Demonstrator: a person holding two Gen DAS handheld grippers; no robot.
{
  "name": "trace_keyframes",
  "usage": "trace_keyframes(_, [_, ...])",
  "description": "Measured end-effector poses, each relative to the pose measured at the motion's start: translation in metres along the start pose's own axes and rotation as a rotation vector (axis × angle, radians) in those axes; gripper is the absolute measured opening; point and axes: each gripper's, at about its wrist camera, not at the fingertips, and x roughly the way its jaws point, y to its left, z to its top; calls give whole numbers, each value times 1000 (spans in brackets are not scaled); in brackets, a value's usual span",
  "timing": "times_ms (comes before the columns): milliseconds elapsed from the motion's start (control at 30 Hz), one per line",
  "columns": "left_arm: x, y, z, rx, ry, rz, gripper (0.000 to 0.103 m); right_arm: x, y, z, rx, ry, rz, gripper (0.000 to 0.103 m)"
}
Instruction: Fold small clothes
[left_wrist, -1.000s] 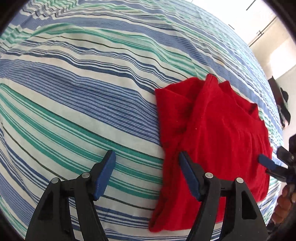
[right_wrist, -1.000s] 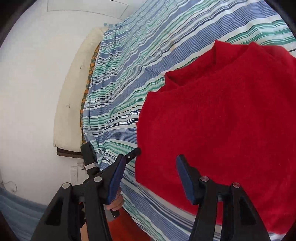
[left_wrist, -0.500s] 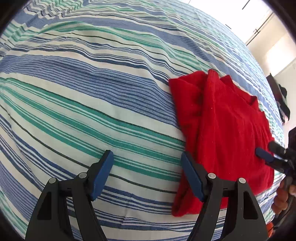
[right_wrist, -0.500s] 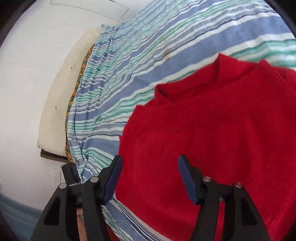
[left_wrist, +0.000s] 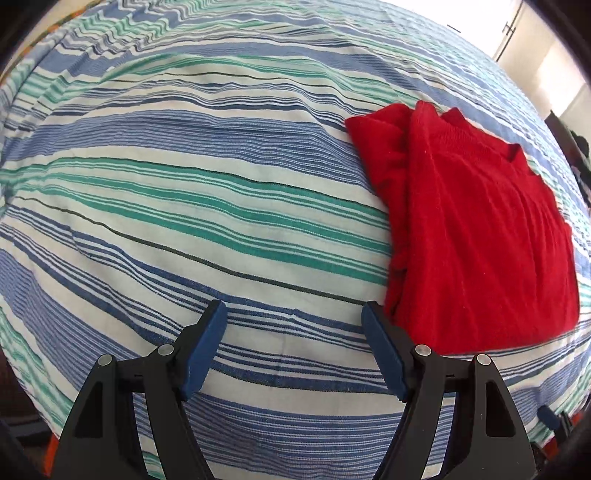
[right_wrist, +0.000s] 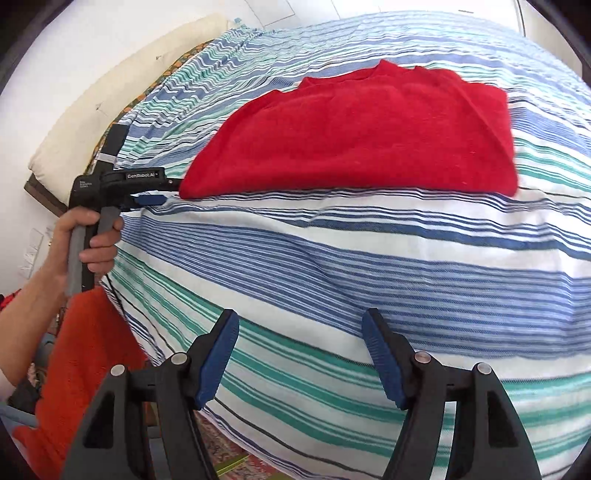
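A folded red garment (left_wrist: 476, 229) lies flat on the striped bedspread (left_wrist: 184, 206), right of centre in the left wrist view. It also shows in the right wrist view (right_wrist: 362, 136), far from my right gripper. My left gripper (left_wrist: 293, 345) is open and empty, just left of the garment's near corner. It also shows in the right wrist view (right_wrist: 147, 201), held by a hand at the garment's left corner. My right gripper (right_wrist: 299, 356) is open and empty over bare bedspread (right_wrist: 369, 266), well back from the garment.
A cream pillow (right_wrist: 110, 96) lies at the head of the bed by the white wall. An orange-red cloth (right_wrist: 81, 369) hangs beside the bed's near left edge. A patterned rug (right_wrist: 236, 461) shows below the bed edge.
Both grippers have pulled back from the garment. The right gripper withdrew from over the red cloth to bare bedspread. The left gripper moved left off the garment's edge. The garment stays folded.
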Motion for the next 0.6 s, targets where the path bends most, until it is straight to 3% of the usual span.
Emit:
trace_keyframes(100, [-9,-4,-6,30,-36,54,77,-15,-3,-12,-13,-58,-92,69])
trace_keyframes(300, [-17,-2,-13,49,-52,95,77,-17,-20,4,-33,-116,-217,69])
trace_keyframes(467, [-20,-2,-13,66,-62,116,77,-8,-35,-2,74,-98,-195,71])
trace_keyframes(600, [-14,-2,-16,87,-56,131,79,-6,-33,-7,61,-101,-200,75])
